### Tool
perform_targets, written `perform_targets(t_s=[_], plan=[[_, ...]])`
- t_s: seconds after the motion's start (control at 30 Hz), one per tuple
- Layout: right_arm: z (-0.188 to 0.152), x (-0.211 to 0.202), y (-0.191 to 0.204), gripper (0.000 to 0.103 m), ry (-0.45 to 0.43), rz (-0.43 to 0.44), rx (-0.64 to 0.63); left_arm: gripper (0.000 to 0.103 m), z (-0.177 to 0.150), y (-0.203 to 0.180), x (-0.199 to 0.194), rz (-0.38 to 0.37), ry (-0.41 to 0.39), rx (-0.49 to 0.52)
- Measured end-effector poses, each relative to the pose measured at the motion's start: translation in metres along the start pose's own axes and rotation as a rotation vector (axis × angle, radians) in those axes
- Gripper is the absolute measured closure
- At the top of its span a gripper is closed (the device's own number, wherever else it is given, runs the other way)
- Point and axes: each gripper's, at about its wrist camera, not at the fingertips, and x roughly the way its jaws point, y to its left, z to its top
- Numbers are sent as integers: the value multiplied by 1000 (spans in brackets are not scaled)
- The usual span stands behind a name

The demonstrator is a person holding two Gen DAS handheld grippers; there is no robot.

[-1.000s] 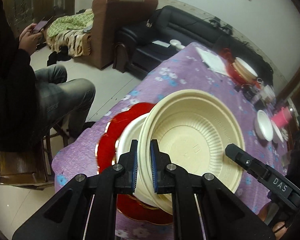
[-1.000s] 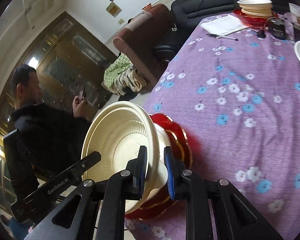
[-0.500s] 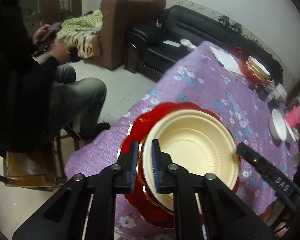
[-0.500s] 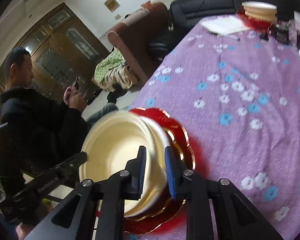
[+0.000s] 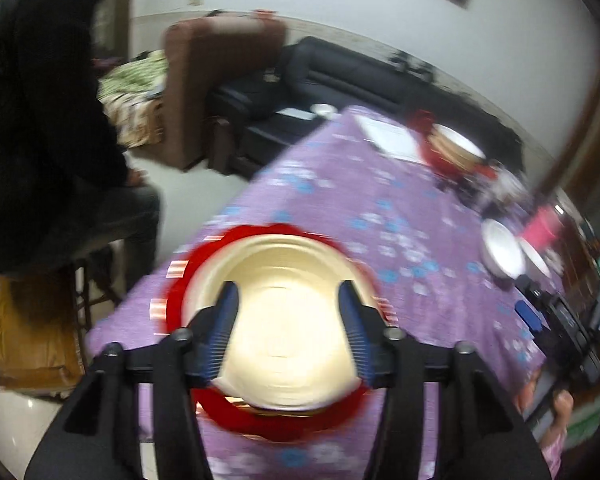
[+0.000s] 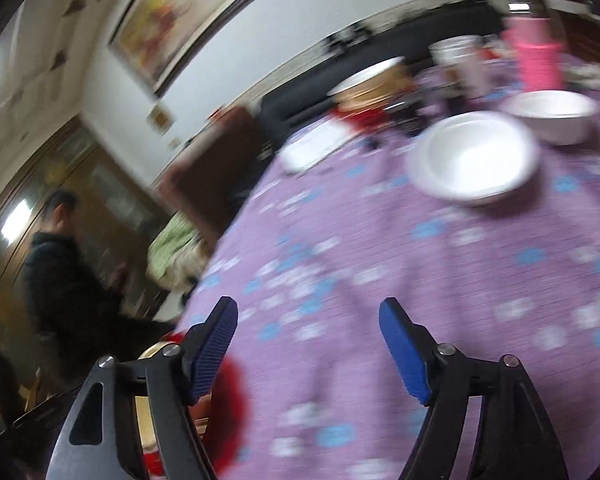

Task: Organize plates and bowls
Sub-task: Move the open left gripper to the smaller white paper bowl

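Note:
A cream bowl (image 5: 280, 332) sits level in a stack on a red scalloped plate (image 5: 260, 420) at the near corner of the purple table. My left gripper (image 5: 288, 304) hovers just above the bowl; its jaws are opening and the blue pads stand apart from the bowl. My right gripper (image 6: 308, 308) hangs over bare tablecloth, its jaws opening with nothing between them. The red plate (image 6: 230, 396) shows at its lower left. Two white bowls (image 6: 474, 158) (image 6: 552, 116) lie farther along the table; the left wrist view shows the white bowls (image 5: 502, 250) at the right.
A far stack of cream bowls on a red plate (image 5: 454, 146), a white paper (image 5: 392, 140) and a pink cup (image 6: 536, 56) sit at the table's back. A person in dark clothes (image 5: 40, 120) sits on a chair left of the table. A black sofa (image 5: 340, 76) stands behind.
Both grippers have let go of the cream bowl, which now rests level on the stack. The left jaws opened and drew back. The right gripper swung away to the right, towards the white bowls.

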Motion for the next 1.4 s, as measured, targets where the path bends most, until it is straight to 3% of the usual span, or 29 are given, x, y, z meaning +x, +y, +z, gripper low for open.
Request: perform_targets(t_s=[0.13,0.33,0.5,0.6,0.87,1.1,1.4], plan=[[25,-25,-67,22,-28,-111,75,51,1,-65,12,-98,58,103],[62,-52,-138,21,-45,-176,126,50,19,-160,50,-197,150,167],[110,-61,-182,21,-49,-102,263,50,39,-220,99,-181,216,167],[135,-58,-199,20,-74,-145,307,50,44,-244,115,-228,263,159],[183,-30,-243,20,-71,-164,463,50,70,-346,142,-235,254,331],[186,-16,-272,20,-27,-136,510,48,88,-428,213,-194,319,417],[176,7,-281,22,-28,-138,547,48,85,-471,262,-192,358,456]])
